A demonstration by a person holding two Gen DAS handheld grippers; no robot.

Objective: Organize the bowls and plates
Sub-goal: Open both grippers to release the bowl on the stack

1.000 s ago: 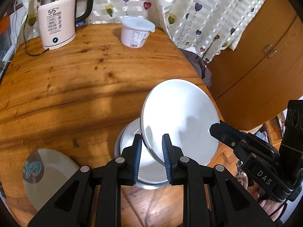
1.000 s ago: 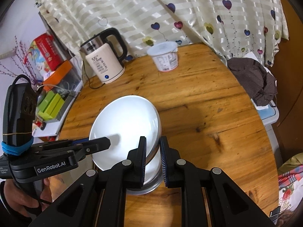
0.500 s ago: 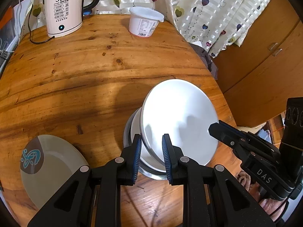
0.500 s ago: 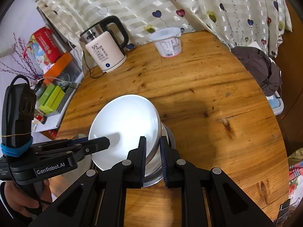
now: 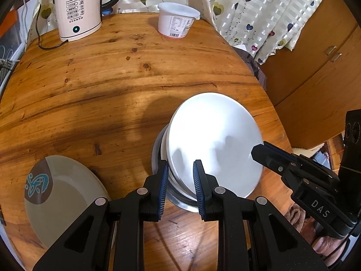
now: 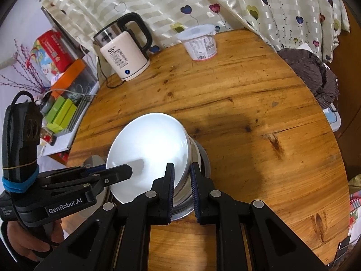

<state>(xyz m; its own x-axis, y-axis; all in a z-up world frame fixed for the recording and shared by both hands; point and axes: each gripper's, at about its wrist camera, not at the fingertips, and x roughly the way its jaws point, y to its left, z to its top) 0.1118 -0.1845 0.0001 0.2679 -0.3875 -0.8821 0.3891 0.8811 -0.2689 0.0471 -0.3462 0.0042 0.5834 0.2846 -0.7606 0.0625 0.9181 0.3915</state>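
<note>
1. The left hand-held gripper (image 5: 180, 178) is closed on the near rim of a white plate (image 5: 214, 142), its blue pads on either side of the edge.
2. The right hand-held gripper (image 6: 182, 180) is clamped nearly shut on the opposite rim of the same white plate (image 6: 149, 155).
3. The plate is tilted and sits over a stack: a white dish inside a metal bowl (image 5: 162, 185), which rests on the round wooden desk (image 5: 112, 85).
4. A beige plate (image 5: 63, 201) with a brown and teal patch lies on the desk's near left edge, apart from the stack.
5. At the desk's far side stand an electric kettle (image 5: 77, 11) and a lidded white tub (image 5: 177, 20), well apart from the plates.
6. A heart-patterned curtain (image 6: 180, 2) hangs behind them.
</note>
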